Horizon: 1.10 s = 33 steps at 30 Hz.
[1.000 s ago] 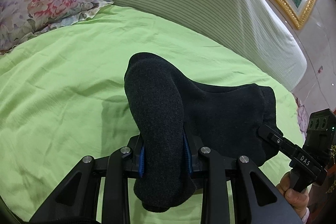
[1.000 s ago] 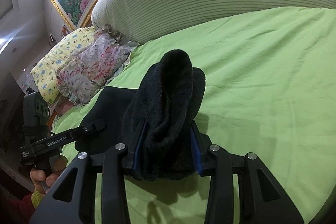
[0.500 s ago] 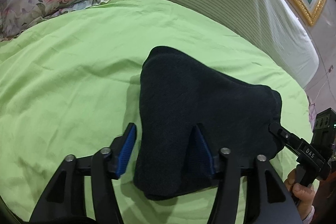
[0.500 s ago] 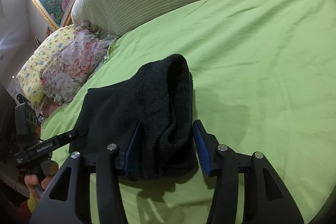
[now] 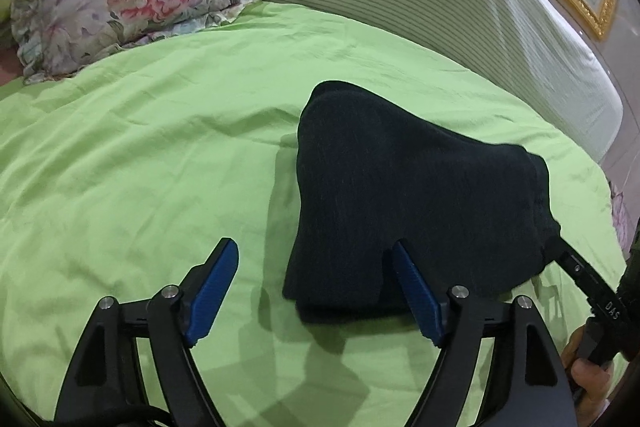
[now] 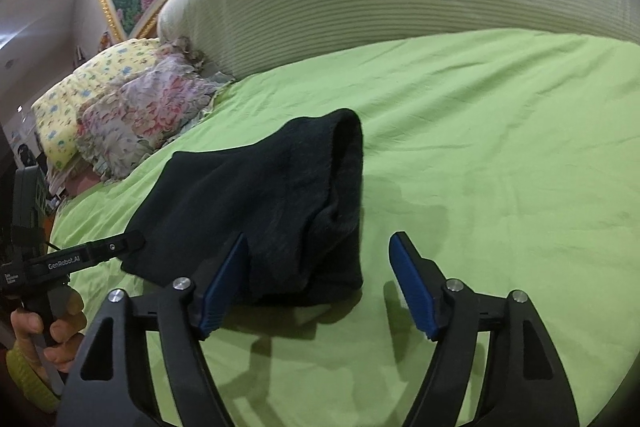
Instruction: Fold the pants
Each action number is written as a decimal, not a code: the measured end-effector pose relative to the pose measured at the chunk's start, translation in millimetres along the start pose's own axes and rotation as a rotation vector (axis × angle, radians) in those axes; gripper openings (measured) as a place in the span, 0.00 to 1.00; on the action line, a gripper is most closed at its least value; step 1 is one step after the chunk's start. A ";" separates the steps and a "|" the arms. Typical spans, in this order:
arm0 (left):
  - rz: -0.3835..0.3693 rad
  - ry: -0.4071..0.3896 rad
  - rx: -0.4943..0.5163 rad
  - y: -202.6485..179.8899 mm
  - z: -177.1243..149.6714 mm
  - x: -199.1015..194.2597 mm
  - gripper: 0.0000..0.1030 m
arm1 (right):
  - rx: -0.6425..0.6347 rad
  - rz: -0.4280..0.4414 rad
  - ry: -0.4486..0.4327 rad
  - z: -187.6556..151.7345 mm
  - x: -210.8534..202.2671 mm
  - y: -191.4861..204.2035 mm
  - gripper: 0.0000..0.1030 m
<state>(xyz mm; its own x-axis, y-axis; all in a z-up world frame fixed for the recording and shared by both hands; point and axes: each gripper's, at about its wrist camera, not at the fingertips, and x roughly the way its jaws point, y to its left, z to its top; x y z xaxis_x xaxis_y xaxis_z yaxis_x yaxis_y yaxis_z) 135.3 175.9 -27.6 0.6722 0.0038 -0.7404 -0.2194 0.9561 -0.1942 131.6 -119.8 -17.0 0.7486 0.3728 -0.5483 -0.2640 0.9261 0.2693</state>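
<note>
— Blue pads point(image 5: 214, 283) of the left gripper point(image 5: 316, 287) are spreading apart, gripping nothing; the right gripper point(image 6: 318, 277) is widening too, its inner pad just beside the cloth, not pressing.

— And the pants point(image 5: 400, 199)?

— Folded into a dark bundle lying flat on the green bedsheet point(image 5: 140, 167), just ahead of both sets of fingers. Its long axis runs from one gripper across to the other, a near corner between each pair of jaws.

— Which hand is nearer?

— Neither, by my reading — each tilts down at its own end, fingers low over the sheet.
</note>
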 end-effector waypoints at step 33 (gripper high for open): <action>0.107 -0.057 0.108 -28.4 -63.8 -38.3 0.85 | -0.193 -0.043 -0.091 -42.7 -35.3 56.7 0.99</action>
<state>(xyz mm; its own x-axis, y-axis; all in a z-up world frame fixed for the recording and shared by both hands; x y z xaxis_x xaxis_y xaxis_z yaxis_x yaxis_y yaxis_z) 70.7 129.9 -34.8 0.6887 0.1209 -0.7149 -0.2164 0.9753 -0.0436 64.2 -78.1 -16.3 0.8114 0.3341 -0.4796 -0.3356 0.9381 0.0857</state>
